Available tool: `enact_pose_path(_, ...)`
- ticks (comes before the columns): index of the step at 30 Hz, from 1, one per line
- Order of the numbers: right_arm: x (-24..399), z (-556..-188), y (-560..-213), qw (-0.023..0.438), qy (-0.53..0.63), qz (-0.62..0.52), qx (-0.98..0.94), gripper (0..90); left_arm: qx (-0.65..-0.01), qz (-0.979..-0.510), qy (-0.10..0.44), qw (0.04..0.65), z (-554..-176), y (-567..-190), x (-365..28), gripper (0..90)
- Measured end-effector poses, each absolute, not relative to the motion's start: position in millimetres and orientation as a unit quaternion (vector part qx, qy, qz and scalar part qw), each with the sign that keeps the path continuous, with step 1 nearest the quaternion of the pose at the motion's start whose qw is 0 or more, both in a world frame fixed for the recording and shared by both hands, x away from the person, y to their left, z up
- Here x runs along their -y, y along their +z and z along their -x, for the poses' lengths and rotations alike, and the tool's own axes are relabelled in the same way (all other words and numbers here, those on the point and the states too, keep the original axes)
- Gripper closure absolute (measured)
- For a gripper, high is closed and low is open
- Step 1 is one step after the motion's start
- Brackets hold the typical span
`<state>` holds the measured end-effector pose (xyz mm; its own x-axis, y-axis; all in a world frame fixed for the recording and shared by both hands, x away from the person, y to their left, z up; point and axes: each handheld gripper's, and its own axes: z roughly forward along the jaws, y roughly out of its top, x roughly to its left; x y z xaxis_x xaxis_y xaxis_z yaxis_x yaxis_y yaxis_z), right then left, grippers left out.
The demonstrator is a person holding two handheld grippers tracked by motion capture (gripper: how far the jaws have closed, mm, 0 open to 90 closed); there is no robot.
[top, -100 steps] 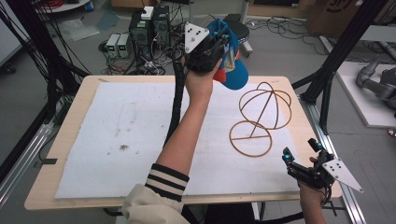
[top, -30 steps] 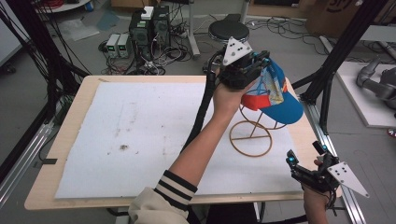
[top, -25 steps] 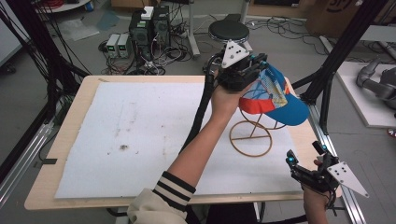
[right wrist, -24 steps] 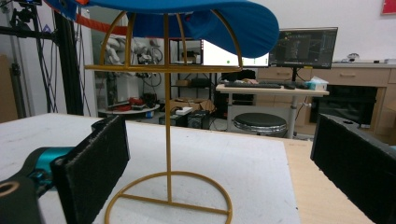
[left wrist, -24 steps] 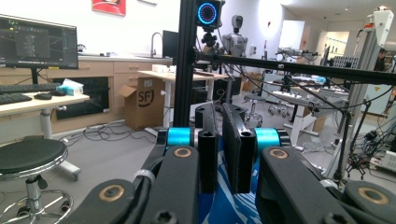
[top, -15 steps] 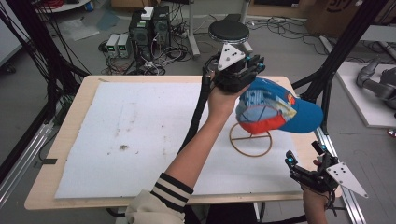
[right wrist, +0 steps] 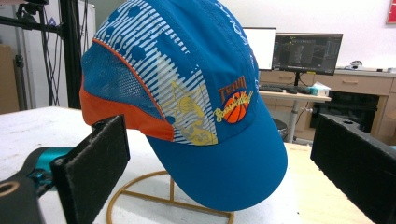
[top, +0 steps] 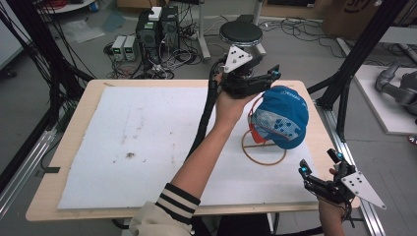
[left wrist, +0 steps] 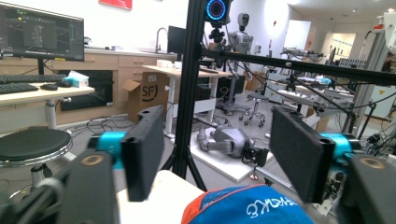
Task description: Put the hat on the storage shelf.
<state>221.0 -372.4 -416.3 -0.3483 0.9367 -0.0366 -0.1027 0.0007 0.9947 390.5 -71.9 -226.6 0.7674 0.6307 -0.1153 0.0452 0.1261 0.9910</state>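
Observation:
A blue cap with an orange band and a basketball logo sits on top of a gold wire stand at the table's right. My left gripper hovers just behind the cap's top, jaws open and empty. In the left gripper view the cap's crown lies below the open left gripper. My right gripper is open near the front right corner, apart from the stand. The right gripper view has the cap, brim tilted down towards me, and the stand's ring between its wide jaws.
A white mat covers most of the wooden table. Black frame posts rise at the right edge. A round stool and electronics boxes stand beyond the far edge.
My left gripper brought the cap over the stand, let it go and opened. The cap now rests on the stand. The right gripper has barely moved.

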Motion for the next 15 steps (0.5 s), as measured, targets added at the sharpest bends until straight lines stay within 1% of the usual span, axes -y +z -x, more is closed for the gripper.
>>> enact_pose_path(1,372,-221,-416,0.433,0.601,-0.373,-0.56,4.1,-0.27,-0.627,0.208,0.7,-390,-227,71,31.8)
enact_pose_path(3,372,-221,-416,0.433,0.6,-0.373,-0.56,4.1,-0.266,-0.63,0.204,0.7,-390,-227,70,27.9)
enact_pose_path(5,372,-221,-416,0.433,0.6,-0.373,-0.559,4.1,-0.262,-0.635,0.203,0.698,-389,-227,68,20.9)
enact_pose_path(7,372,-221,-416,0.432,0.602,-0.374,-0.558,4.1,-0.258,-0.635,0.205,0.699,-388,-227,66,17.9)
enact_pose_path(9,372,-221,-416,0.431,0.602,-0.374,-0.559,4.1,-0.255,-0.635,0.206,0.7,-386,-227,63,17.2)
enact_pose_path(15,372,-221,-417,0.431,0.601,-0.373,-0.56,4.1,-0.251,-0.636,0.235,0.691,-379,-228,50,16.9)
